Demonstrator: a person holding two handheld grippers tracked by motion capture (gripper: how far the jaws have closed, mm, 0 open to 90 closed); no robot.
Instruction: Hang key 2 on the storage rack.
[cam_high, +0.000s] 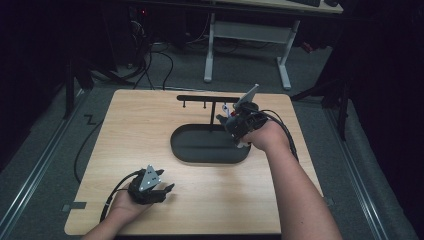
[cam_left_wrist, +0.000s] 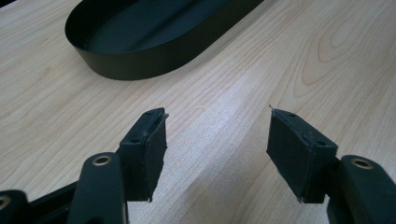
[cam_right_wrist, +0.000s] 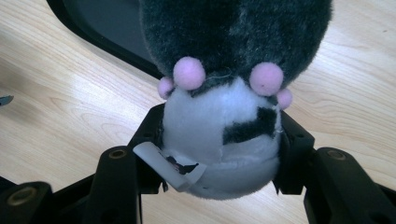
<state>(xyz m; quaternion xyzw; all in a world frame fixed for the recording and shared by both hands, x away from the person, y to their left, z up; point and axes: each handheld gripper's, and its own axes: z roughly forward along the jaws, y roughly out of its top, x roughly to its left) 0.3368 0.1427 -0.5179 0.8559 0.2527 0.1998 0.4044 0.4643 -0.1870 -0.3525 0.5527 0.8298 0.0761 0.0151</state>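
Light wooden table (cam_high: 150, 130), black oval tray (cam_high: 210, 145) with a hook stand (cam_high: 210, 100) on it

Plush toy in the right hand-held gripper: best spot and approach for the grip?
Grip the plush toy across its white, rounded lower part, one pad on each side, as the right hand-held gripper does now. That part is narrow enough to fit between the jaws and soft enough to squeeze. The dark fuzzy part beyond is wider. The paper tag looks too flimsy to hold by.

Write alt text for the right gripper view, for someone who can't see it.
A dark grey and white plush toy with pink pom-poms is clamped between the right tool's two black jaws, above a light wooden table. A black oval tray's rim shows behind it.
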